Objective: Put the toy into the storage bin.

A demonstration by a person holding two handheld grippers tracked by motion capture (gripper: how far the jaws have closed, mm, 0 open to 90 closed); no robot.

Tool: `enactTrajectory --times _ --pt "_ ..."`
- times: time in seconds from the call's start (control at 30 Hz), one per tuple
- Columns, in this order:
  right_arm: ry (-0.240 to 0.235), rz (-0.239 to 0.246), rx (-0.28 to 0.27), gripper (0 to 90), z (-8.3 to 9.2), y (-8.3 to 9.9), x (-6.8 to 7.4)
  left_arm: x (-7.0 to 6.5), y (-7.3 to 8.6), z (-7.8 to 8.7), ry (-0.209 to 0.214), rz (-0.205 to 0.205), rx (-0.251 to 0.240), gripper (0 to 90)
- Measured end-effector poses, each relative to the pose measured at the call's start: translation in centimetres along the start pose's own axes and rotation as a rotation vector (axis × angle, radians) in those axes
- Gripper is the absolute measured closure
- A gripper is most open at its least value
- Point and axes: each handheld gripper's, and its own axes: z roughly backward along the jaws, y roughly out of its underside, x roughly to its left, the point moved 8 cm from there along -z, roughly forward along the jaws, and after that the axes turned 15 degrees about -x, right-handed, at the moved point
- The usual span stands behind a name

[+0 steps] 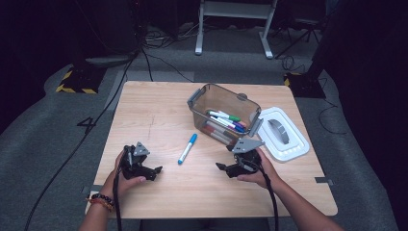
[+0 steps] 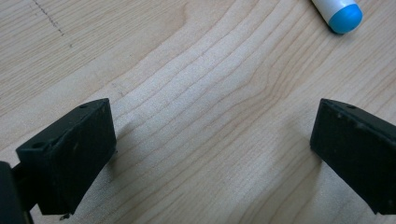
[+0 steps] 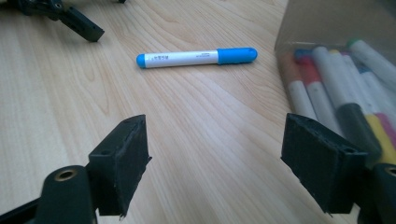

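Note:
A white marker with a blue cap [image 1: 187, 148] lies loose on the wooden table [image 1: 154, 106], between my two grippers. In the right gripper view the blue-capped marker [image 3: 196, 58] lies crosswise ahead of the jaws. Its blue end [image 2: 343, 14] shows at the top right of the left gripper view. My left gripper [image 1: 155, 172] rests low on the table at the left, open, with bare wood between its jaws [image 2: 210, 154]. My right gripper [image 1: 222, 168] is open near the bin's front corner, nothing between its jaws [image 3: 219, 172].
A clear plastic bin [image 1: 199, 98] holding several coloured markers [image 1: 223, 120] stands right of centre; its wall [image 3: 327, 28] is close on the right in the right gripper view. Its white lid [image 1: 293, 144] lies flat beside it near the table's right edge.

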Motion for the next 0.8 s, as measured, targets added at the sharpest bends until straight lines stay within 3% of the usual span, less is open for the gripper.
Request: enactTrajectory --times 0.03,0.1,0.33,0.8 --pt "0.000 0.000 0.000 23.1 0.0 0.0 0.0 0.0 0.0 0.0 0.000 0.000 0.000 0.5" --pt "0.004 0.000 0.012 23.2 -1.8 0.0 0.2 0.0 0.0 0.0 0.001 -0.001 0.001 0.5" --pt "-0.010 0.003 0.023 24.0 -5.3 -0.5 1.1 0.0 0.0 0.0 0.000 0.000 0.000 0.5" --pt "0.029 -0.013 0.027 24.0 -11.8 -1.5 1.6 0.0 0.0 0.0 0.001 -0.001 0.000 0.5"
